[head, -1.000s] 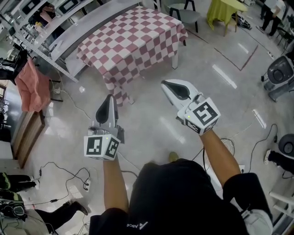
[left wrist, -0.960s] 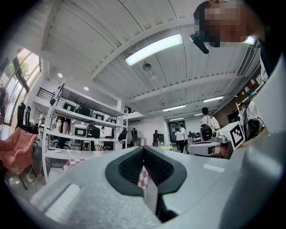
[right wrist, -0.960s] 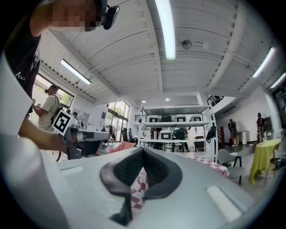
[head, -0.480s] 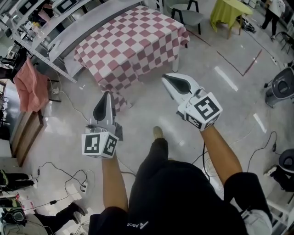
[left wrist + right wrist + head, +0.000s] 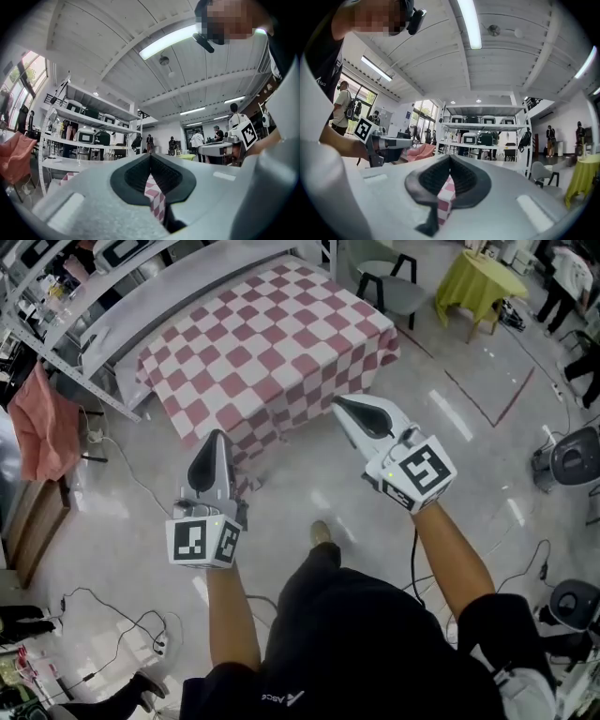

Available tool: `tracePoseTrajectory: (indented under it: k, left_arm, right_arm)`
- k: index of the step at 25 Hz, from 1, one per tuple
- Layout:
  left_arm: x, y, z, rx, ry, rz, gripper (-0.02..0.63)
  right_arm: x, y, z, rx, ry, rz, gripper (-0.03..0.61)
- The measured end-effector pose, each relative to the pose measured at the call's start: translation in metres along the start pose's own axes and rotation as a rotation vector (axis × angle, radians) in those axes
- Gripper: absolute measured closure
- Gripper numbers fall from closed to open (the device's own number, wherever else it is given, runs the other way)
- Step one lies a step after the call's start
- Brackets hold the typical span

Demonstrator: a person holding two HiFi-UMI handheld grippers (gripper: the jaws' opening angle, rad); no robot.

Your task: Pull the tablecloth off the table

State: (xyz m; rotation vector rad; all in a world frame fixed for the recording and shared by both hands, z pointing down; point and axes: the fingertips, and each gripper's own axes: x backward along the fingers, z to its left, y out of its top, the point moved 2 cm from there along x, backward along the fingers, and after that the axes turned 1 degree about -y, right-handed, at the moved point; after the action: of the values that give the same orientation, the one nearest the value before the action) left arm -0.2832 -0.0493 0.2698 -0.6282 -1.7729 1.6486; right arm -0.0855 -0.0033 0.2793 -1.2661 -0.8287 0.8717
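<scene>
One checked tablecloth [image 5: 267, 338] drapes the whole counter ahead of me (none of the top shows). Its long axis runs from near left to far right, and one corner hangs toward me. I judge this to be the approach step, with nothing gripped yet. My left claw [image 5: 215, 442] and right claw [image 5: 345, 407] are both pressed together and empty, near the hanging hem but apart from it. Next they must part, reach that near hem and clamp it before I pull back.

Open floor [image 5: 300, 479] reaches the cloth-draped table [image 5: 323, 381]; a shelving rack [image 5: 70, 296] crowds its left, a chair [image 5: 392, 287] behind.
</scene>
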Motion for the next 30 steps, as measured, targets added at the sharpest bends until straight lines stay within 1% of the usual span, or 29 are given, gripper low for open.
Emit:
tracePoseTrajectory:
  k: [6, 12, 18, 21, 24, 30]
  left_arm:
    - [-0.078, -0.021, 0.058, -0.001, 0.030, 0.010, 0.603]
    - [-0.138, -0.043, 0.096, 0.007, 0.052, 0.042, 0.603]
    - [-0.188, -0.071, 0.133, 0.033, 0.127, 0.089, 0.603]
    - [-0.218, -0.087, 0.148, 0.033, 0.190, 0.128, 0.603]
    - [-0.252, -0.105, 0.163, 0.050, 0.271, 0.173, 0.603]
    - [-0.311, -0.136, 0.192, 0.114, 0.471, 0.275, 0.600]
  right_arm:
    - [-0.079, -0.018, -0.061, 0.016, 0.003, 0.012, 0.577]
    - [-0.140, -0.034, -0.110, 0.015, 0.018, 0.043, 0.577]
    - [-0.200, -0.066, -0.155, -0.019, 0.059, 0.087, 0.577]
    - [-0.232, -0.082, -0.187, -0.026, 0.092, 0.099, 0.577]
    - [-0.267, -0.102, -0.229, -0.046, 0.117, 0.116, 0.577]
    - [-0.327, -0.145, -0.310, -0.098, 0.165, 0.196, 0.577]
